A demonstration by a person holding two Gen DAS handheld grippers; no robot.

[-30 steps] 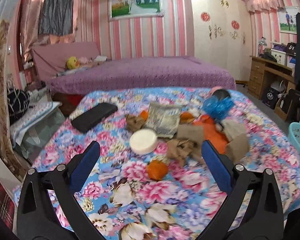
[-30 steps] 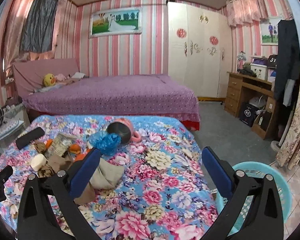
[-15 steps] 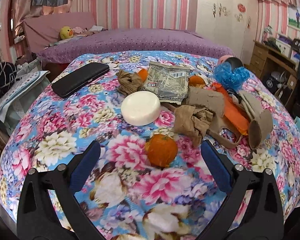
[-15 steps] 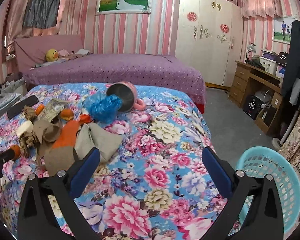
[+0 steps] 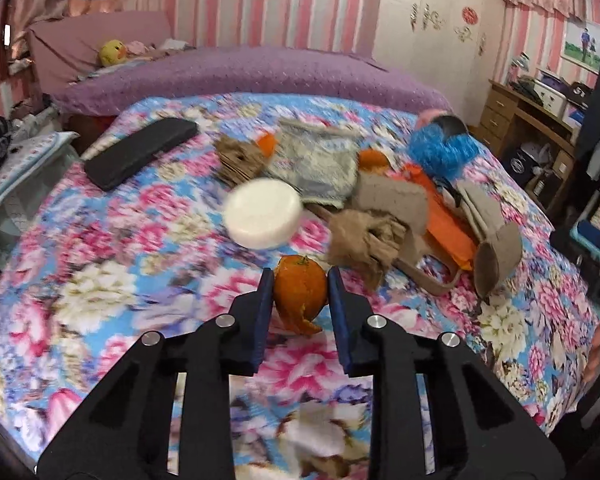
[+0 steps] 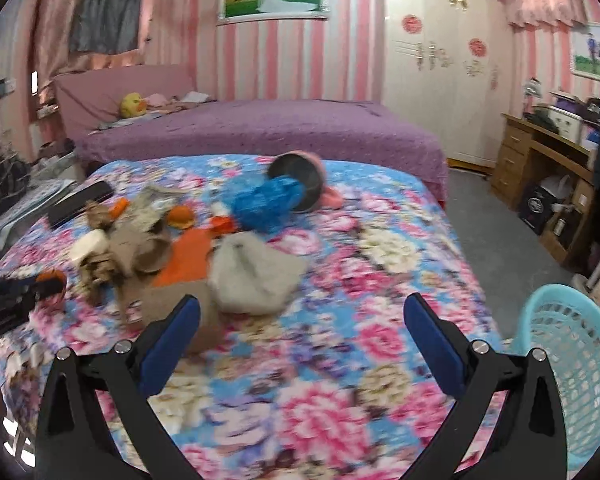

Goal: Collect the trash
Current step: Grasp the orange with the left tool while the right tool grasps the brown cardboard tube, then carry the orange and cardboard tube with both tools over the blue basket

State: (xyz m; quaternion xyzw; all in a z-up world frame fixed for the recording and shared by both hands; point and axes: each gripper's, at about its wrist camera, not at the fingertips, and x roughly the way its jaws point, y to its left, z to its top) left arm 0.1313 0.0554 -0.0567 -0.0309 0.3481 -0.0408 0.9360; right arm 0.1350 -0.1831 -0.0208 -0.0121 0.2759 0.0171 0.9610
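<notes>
My left gripper (image 5: 300, 280) is shut on an orange peel (image 5: 300, 292) just above the floral bedspread (image 5: 120, 280). Behind it lie a white round lid (image 5: 263, 213), crumpled brown paper (image 5: 366, 240), a silvery wrapper (image 5: 316, 164), more orange peel (image 5: 372, 158), an orange cloth (image 5: 448, 220) and a blue plastic bag (image 5: 444, 150). My right gripper (image 6: 300, 316) is open and empty above the bed, near a grey cloth (image 6: 256, 272). The left gripper with the peel (image 6: 52, 280) shows at the far left of the right wrist view. A turquoise basket (image 6: 572, 360) stands on the floor at the right.
A black flat case (image 5: 140, 152) lies at the bed's left. A pink bowl (image 6: 300, 180) lies on its side behind the blue bag (image 6: 264, 204). A purple bed (image 6: 260, 128) is beyond. A wooden desk (image 6: 540, 168) stands at the right wall.
My left gripper has moved forward and shut on the orange peel. My right gripper has shifted slightly over the bed and stays open.
</notes>
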